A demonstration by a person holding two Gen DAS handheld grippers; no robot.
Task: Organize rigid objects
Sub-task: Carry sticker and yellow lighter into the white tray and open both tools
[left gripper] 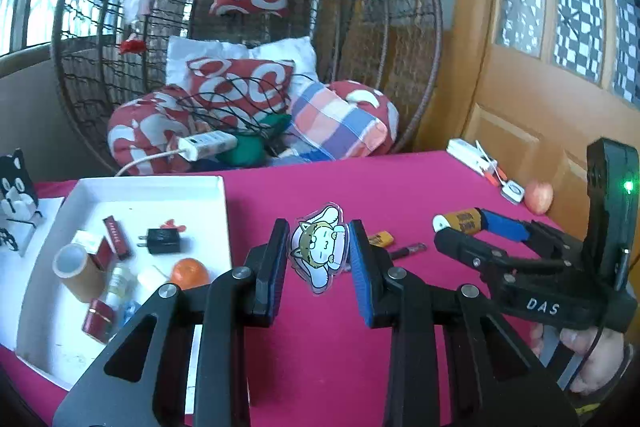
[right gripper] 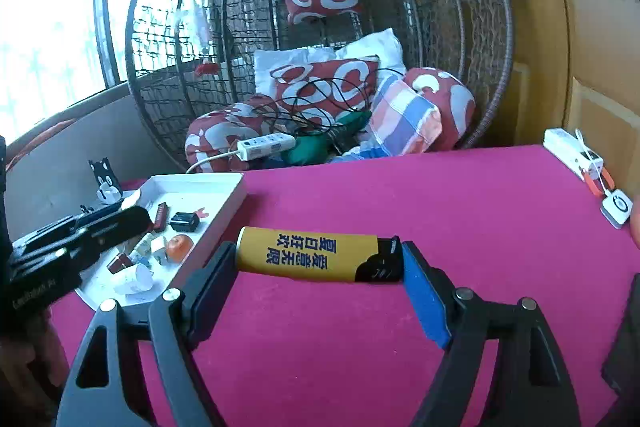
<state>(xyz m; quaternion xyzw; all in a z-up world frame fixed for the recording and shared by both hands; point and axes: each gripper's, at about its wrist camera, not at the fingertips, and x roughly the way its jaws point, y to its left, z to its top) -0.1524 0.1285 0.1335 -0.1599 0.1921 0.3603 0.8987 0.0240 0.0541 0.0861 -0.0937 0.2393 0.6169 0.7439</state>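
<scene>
- Here the left tool (left gripper: pixel 319 259) is hovering low over the pink table (left gripper: pixel 400 183), its jaws standing apart on either side of a cartoon cat charm (left gripper: pixel 319 251); whether the pads are touching the charm's edges cannot be told.
- The right tool (right gripper: pixel 316 267) is gripping a yellow lighter (right gripper: pixel 312 259) end to end, the black cap against the blue pad (right gripper: pixel 424 295) and the base against the dark pad; the lighter is lying crosswise above the table.
- In the left view the right tool (left gripper: pixel 476 231) is showing at the right, with the lighter (left gripper: pixel 460 221) between its fingers.
- A white tray (left gripper: pixel 224 211) is sitting on the table to the left, holding a black plug (left gripper: pixel 162 240), an orange (left gripper: pixel 190 271), a tape roll (left gripper: pixel 76 271), red boxes (left gripper: pixel 116 237) and small bottles (left gripper: pixel 118 285).
- Behind the right finger of the left tool, a small yellow item (left gripper: pixel 382 239) and a dark red stick (left gripper: pixel 408 250) are lying on the table.
- At the far right edge are lying a white device (right gripper: pixel 568 147), a small white square gadget (right gripper: pixel 618 207) and an apple (left gripper: pixel 539 197).
</scene>
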